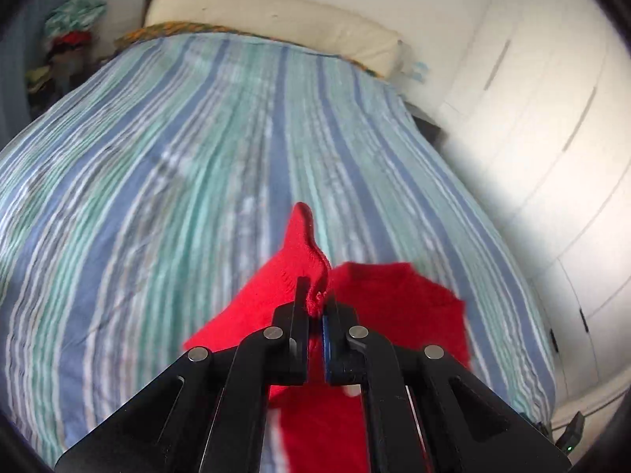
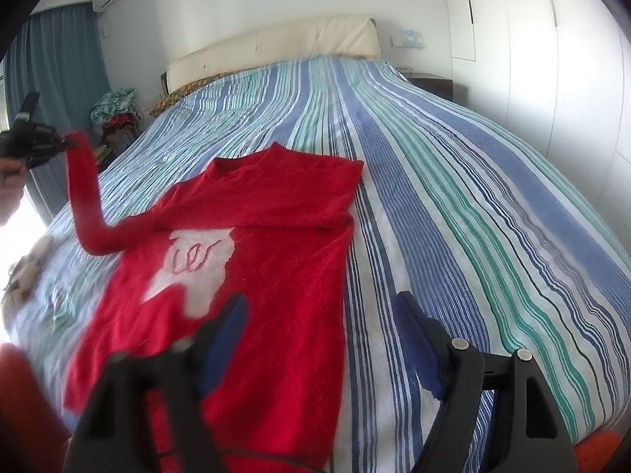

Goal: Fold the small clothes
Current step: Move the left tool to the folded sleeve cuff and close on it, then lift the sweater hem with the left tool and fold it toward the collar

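Red sweater [image 2: 256,244] is lying flat, front up, on the striped bedspread [image 2: 453,181], sitting toward the near left part of the bed, with a white patch with red stitching [image 2: 193,264] on its chest. Its collar points toward the cream headboard [image 2: 276,45] and its right side is tucked in, so that edge runs pretty straight down the fabric. On the other side one sleeve [image 2: 81,193] is lifted clear off the bed, rising in a curve up to the left gripper [image 2: 69,142], which is clamped tight on the cuff; in the left wrist view the red knit [image 1: 315,295] is bunched right between the closed jaws. The right gripper [image 2: 319,315] hangs over the sweater's lower right edge with its blue-padded jaws spread wide and nothing between them. Loads of open bedspread to the right of the sweater and up toward the headboard. White wardrobe doors [image 2: 552,79] run along the right side of the bed, and a dark nightstand [image 2: 432,81] stands in the far corner. Off the left edge there's a blue curtain [image 2: 59,59] and a pile of clothes [image 2: 114,108].
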